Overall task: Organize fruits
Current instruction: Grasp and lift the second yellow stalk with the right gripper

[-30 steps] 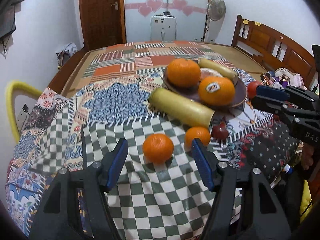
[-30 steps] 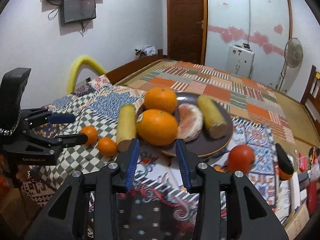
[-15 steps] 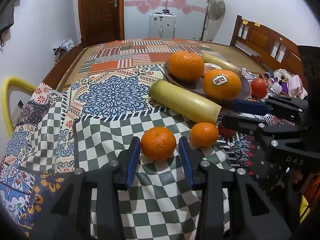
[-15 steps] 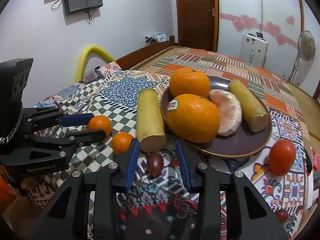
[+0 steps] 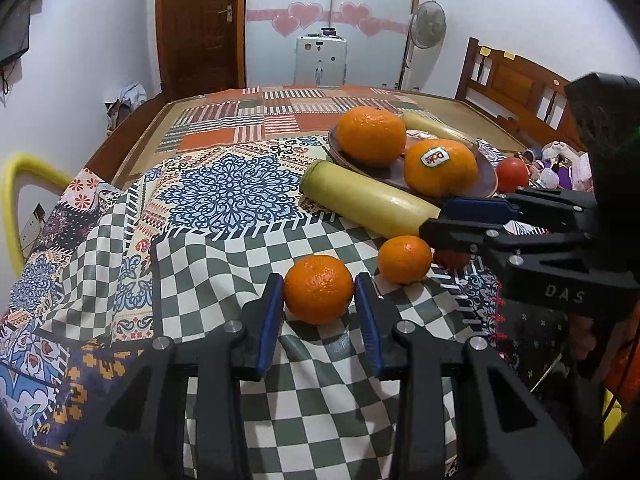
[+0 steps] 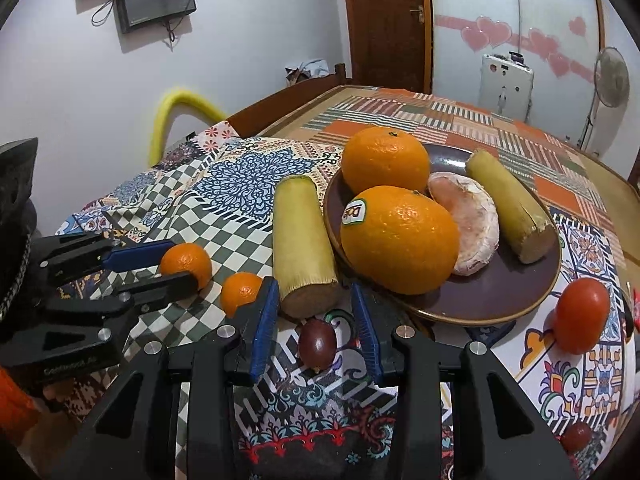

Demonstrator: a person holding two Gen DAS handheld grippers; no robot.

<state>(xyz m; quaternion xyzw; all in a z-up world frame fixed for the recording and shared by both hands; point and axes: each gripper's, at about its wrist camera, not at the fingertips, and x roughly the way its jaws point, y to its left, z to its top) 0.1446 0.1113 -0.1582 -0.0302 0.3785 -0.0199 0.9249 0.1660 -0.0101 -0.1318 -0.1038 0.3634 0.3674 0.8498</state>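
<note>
My left gripper (image 5: 319,300) has closed its blue pads onto a small mandarin (image 5: 319,289) that rests on the checkered cloth; it also shows in the right wrist view (image 6: 186,261). A second small mandarin (image 5: 405,259) lies just to its right. My right gripper (image 6: 315,322) is open, its fingers on either side of a dark red grape (image 6: 317,344) without touching it. Beyond lies a pale yellow sugarcane piece (image 6: 304,246). The brown plate (image 6: 492,300) holds two large oranges (image 6: 400,240), a peeled fruit (image 6: 466,224) and another cane piece (image 6: 506,206).
A red tomato (image 6: 582,314) lies on the cloth right of the plate, and another dark grape (image 6: 576,436) near the front right edge. The patchwork cloth covers a bed with a wooden headboard (image 5: 516,92). A yellow tube (image 6: 180,110) arches at the left edge.
My left gripper has moved forward and closed around the small mandarin. My right gripper has moved down and forward so the dark grape now sits between its open fingers.
</note>
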